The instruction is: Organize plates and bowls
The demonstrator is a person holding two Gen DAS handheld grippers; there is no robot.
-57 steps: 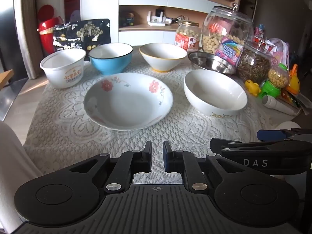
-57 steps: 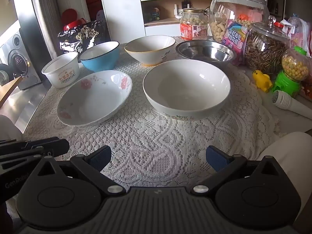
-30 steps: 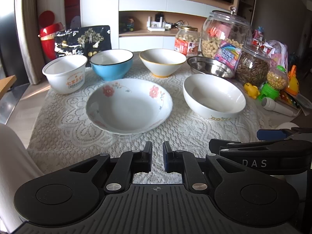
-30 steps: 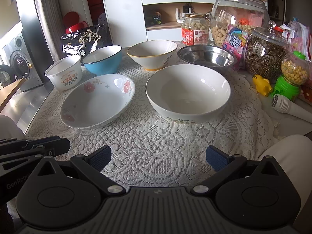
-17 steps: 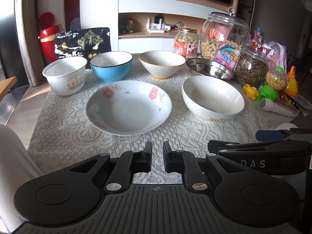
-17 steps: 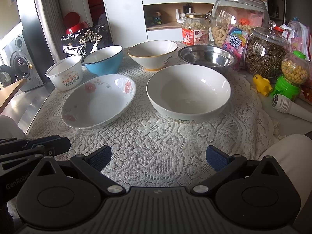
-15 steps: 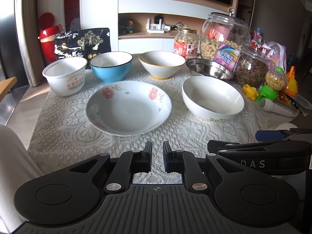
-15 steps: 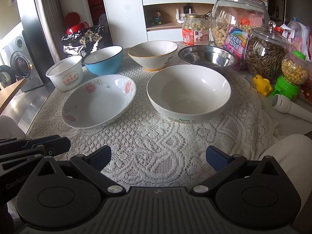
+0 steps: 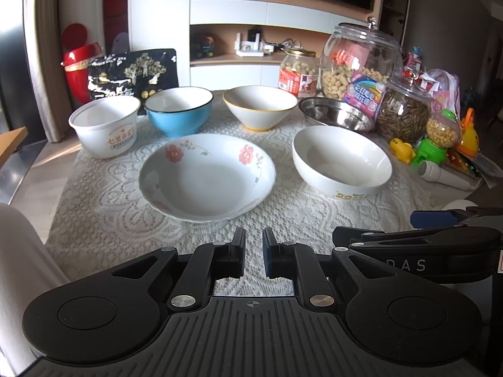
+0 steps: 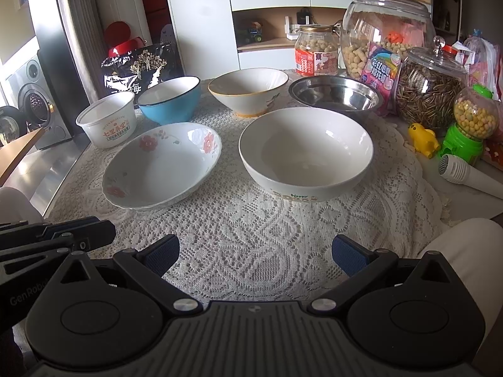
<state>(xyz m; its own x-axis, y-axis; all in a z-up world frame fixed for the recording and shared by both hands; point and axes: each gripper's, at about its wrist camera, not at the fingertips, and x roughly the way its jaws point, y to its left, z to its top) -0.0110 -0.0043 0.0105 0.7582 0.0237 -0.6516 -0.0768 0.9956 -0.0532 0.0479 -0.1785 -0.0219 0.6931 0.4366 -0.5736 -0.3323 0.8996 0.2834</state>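
Observation:
On the lace cloth (image 9: pixel 103 207) stand a flowered deep plate (image 9: pixel 207 177) (image 10: pixel 162 165), a large white bowl (image 9: pixel 341 160) (image 10: pixel 306 152), a white tub (image 9: pixel 105 125) (image 10: pixel 107 119), a blue bowl (image 9: pixel 179 110) (image 10: pixel 169 99), a yellow-rimmed bowl (image 9: pixel 259 106) (image 10: pixel 248 89) and a steel bowl (image 9: pixel 336 113) (image 10: pixel 334 94). My left gripper (image 9: pixel 253 253) is shut and empty, near the table's front edge before the flowered plate. My right gripper (image 10: pixel 254 254) is open and empty, before the white bowl.
Glass jars of snacks (image 10: pixel 382 28) (image 10: pixel 432 86), a small peanut jar (image 9: pixel 298 70), a green candy dispenser (image 10: pixel 468 125), a yellow duck toy (image 10: pixel 422 139) and a white microphone (image 10: pixel 468 174) crowd the right side. A black bag (image 9: pixel 132 72) stands behind the tub.
Both grippers have drawn back and risen slightly, so the bowls sit a little farther off. Neither gripper has changed its opening.

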